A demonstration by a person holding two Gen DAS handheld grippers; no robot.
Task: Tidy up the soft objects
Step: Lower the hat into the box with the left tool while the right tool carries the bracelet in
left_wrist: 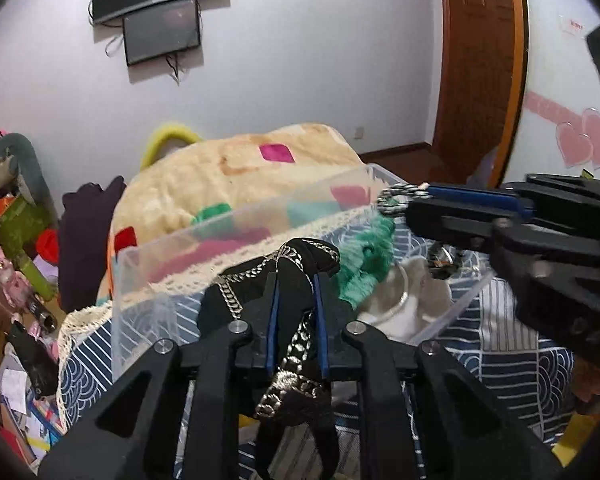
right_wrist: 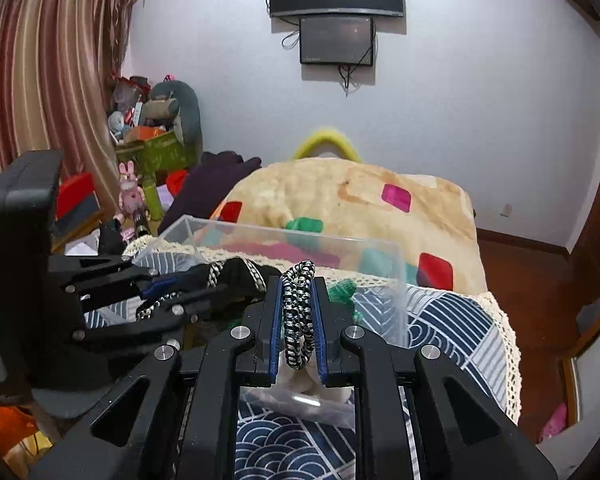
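Observation:
A black fabric piece with silver chain trim (left_wrist: 300,264) sits between the blue pads of my left gripper (left_wrist: 296,280), which is shut on it just above the near rim of a clear plastic box (left_wrist: 236,220). Its tail hangs down between the fingers. My right gripper (right_wrist: 298,284) is shut on a black-and-white braided loop (right_wrist: 298,312) over the same box (right_wrist: 300,236). In the left wrist view the right gripper (left_wrist: 412,204) comes in from the right with the loop (left_wrist: 396,200). Inside the box lie a green fluffy item (left_wrist: 368,264) and a white soft item (left_wrist: 400,304).
The box rests on a blue patterned cover with a lace edge (right_wrist: 452,320). Behind it bulges a cream blanket with coloured squares (left_wrist: 228,176), next to dark clothing (left_wrist: 88,232). Toys and boxes are piled at the left (right_wrist: 152,148). A wooden door (left_wrist: 480,60) stands at the right.

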